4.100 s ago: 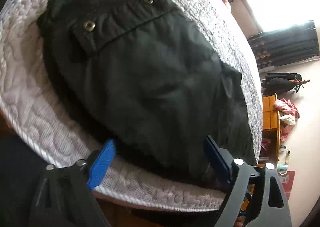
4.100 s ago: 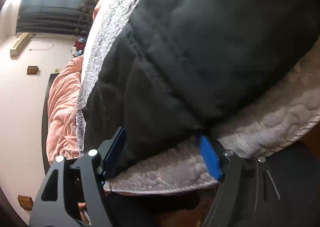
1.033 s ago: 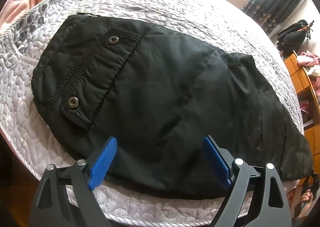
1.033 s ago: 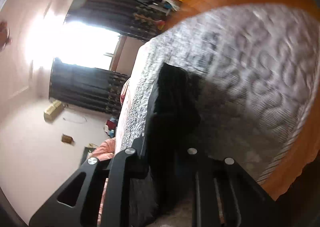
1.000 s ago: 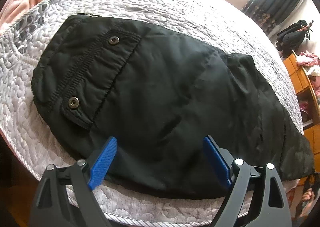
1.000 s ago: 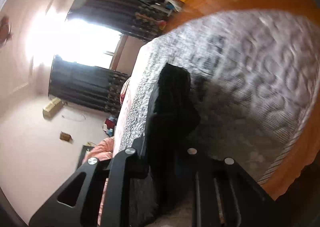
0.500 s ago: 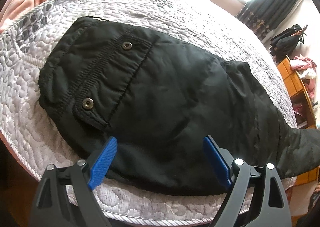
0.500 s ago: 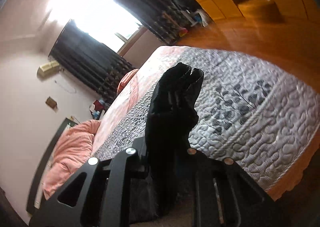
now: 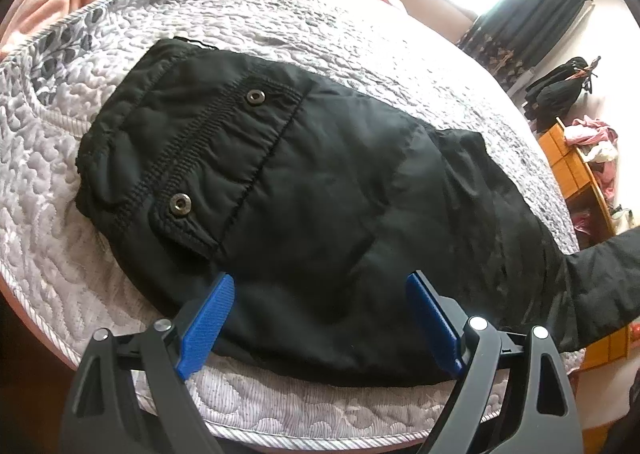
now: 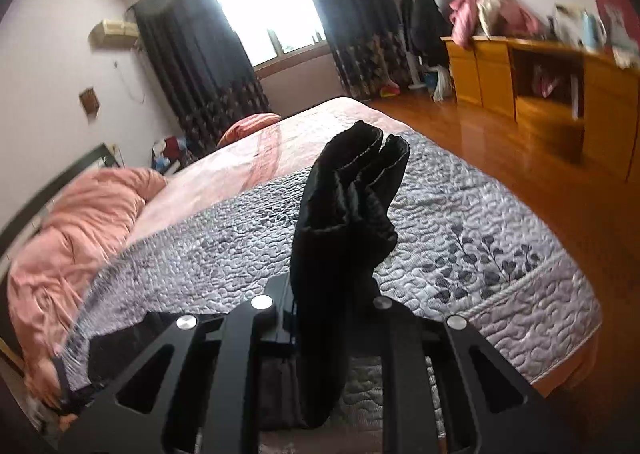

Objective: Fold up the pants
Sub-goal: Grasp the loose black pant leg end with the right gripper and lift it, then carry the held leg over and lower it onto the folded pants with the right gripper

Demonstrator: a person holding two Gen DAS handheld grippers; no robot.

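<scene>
Black pants (image 9: 320, 194) lie on the grey quilted bedspread (image 9: 280, 26), waistband with two metal snaps at the left. My left gripper (image 9: 320, 318) is open with blue pads (image 9: 206, 318), empty, hovering over the pants' near edge. My right gripper (image 10: 320, 318) is shut on the leg ends of the pants (image 10: 344, 214) and holds them raised above the bed; the cuffs stick up past the jaws. That lifted leg also shows at the right of the left wrist view (image 9: 604, 274).
A pink blanket (image 10: 68, 230) is bunched at the head of the bed. Orange wooden cabinets (image 10: 540, 82) with clothes on top stand along the right wall past a wooden floor (image 10: 500, 150). Dark curtains (image 10: 192, 54) flank a bright window. The bed's edge (image 9: 280, 426) is under the left gripper.
My right gripper, shut on the pant leg ends, has lifted them off the bed and swung level. The left gripper stayed open and drew back slightly from the pants.
</scene>
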